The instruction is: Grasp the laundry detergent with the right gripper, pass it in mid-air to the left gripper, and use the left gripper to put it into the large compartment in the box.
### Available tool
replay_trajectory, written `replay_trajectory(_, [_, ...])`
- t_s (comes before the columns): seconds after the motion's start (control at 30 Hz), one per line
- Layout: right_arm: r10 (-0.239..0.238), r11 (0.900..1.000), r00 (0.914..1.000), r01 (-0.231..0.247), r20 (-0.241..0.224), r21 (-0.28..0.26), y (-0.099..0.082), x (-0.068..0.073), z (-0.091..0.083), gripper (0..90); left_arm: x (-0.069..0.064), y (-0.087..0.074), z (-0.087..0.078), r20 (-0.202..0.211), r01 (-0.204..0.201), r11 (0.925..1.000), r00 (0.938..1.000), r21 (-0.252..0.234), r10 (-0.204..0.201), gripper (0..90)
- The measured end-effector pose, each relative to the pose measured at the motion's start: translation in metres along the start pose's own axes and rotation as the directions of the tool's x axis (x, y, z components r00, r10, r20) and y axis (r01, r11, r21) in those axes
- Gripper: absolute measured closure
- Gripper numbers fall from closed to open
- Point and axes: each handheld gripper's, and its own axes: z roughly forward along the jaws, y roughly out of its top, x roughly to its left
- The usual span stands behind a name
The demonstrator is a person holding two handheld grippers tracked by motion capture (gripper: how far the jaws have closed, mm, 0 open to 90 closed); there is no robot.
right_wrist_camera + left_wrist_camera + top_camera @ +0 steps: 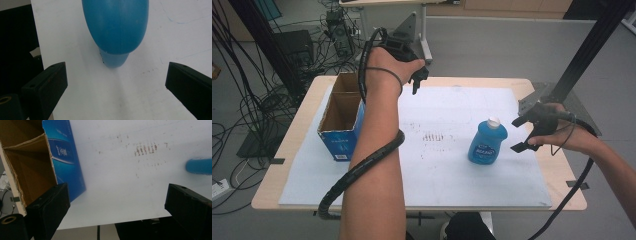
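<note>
**My right gripper is next to the blue bottle**

From up high, I see the blue bottle (488, 142) standing on the white sheet (447, 165) that covers the table (302, 125). It has a pale cap on top and a label on its front. My right gripper (523, 134) is just beside the bottle, on its right side. Its jaws are wide apart and touch nothing. My left gripper (418, 80) hangs over the far edge of the sheet, well away from the bottle. Near it, at the left of the sheet, stands a blue cardboard box (341, 122). Its top is open, and the part of the inside I can see is bare brown cardboard.

In my left gripper view, my two black jaws are spread wide with nothing between them. The box (32, 165) is at the left, open, with brown walls inside. A bit of the bottle (199, 166) peeks in at the right edge.

In my right gripper view, my jaws are open wide too. The bottle (115, 27) is right ahead, between the two jaws but farther on. They do not touch it. I cannot tell what is inside the bottle.
</note>
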Motion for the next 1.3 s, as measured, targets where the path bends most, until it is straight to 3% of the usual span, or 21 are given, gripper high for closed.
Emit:
replay_trajectory(0.57, [-0.017, 0.9953, 0.9997, 0.015, -0.016, -0.096, -0.012, 0.002, 0.033, 3.9, 0.000, 0.002, 0.007, 0.004, -0.002, 1.0000, 1.0000, 0.010, 0.002, 6.5])
replay_trajectory(1.3, [-0.018, 0.9690, 0.9998, 0.019, 0.006, -0.246, -0.023, 0.007, 0.066, 3.2, 0.000, 0.003, 0.014, 0.003, 0.001, 0.9999, 1.0000, 0.016, -0.001, 6.5])
